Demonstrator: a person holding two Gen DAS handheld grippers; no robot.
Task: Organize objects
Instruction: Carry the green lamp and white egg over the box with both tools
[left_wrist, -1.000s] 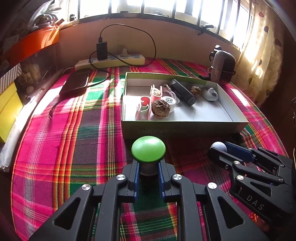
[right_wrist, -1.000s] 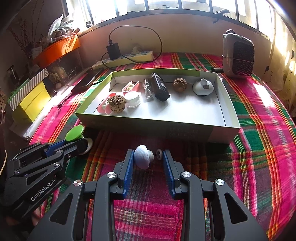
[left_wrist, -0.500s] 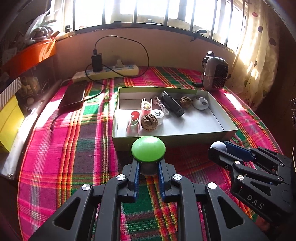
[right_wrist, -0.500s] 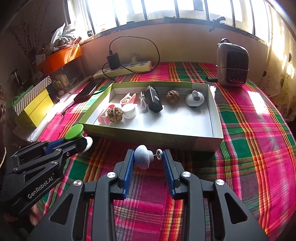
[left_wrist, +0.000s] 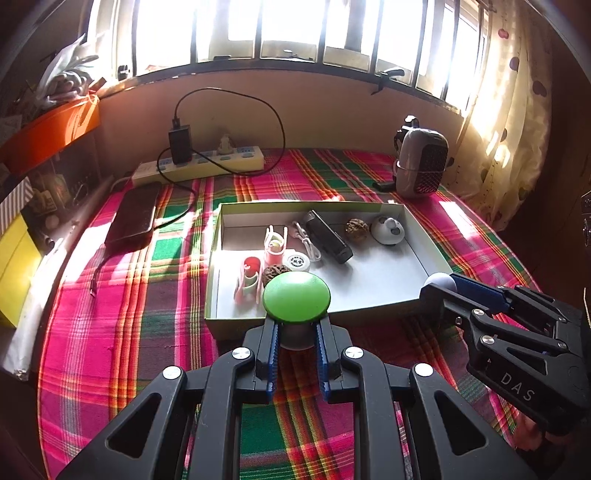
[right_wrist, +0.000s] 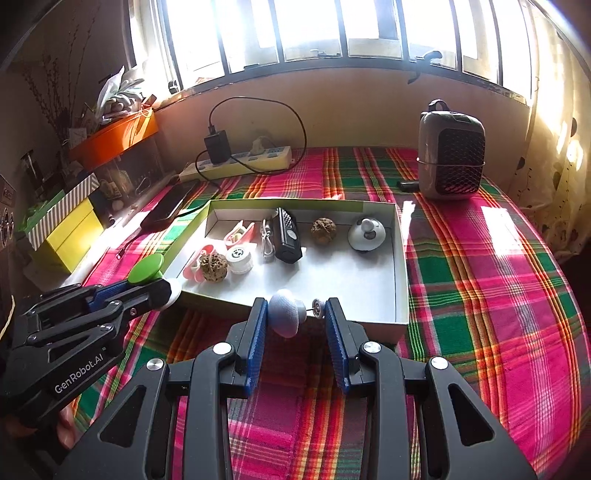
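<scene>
Progress check from my end: the left gripper (left_wrist: 295, 332) is clamped tight on the stem of a green-capped knob (left_wrist: 296, 297), hanging just above the near wall of the cardboard tray (left_wrist: 424, 258), at about 7 o'clock of it. Inside the tray, going left to right, I've already got pink clips (right_wrist: 236, 232), a walnut (right_wrist: 213, 267), a white round tin (right_wrist: 240, 258), a black remote-like box (right_wrist: 286, 234), a second walnut (right_wrist: 324, 230) and a white domed knob (right_wrist: 366, 233), all bunched toward 12 o'clock. The right gripper (right_wrist: 295, 325), at about 5 o'clock, pinches a white knob (right_wrist: 284, 314) endwise, jaws partly apart. So I'd say two drops left, nothing else loose on the plaid cloth (right_wrist: 480, 295).
</scene>
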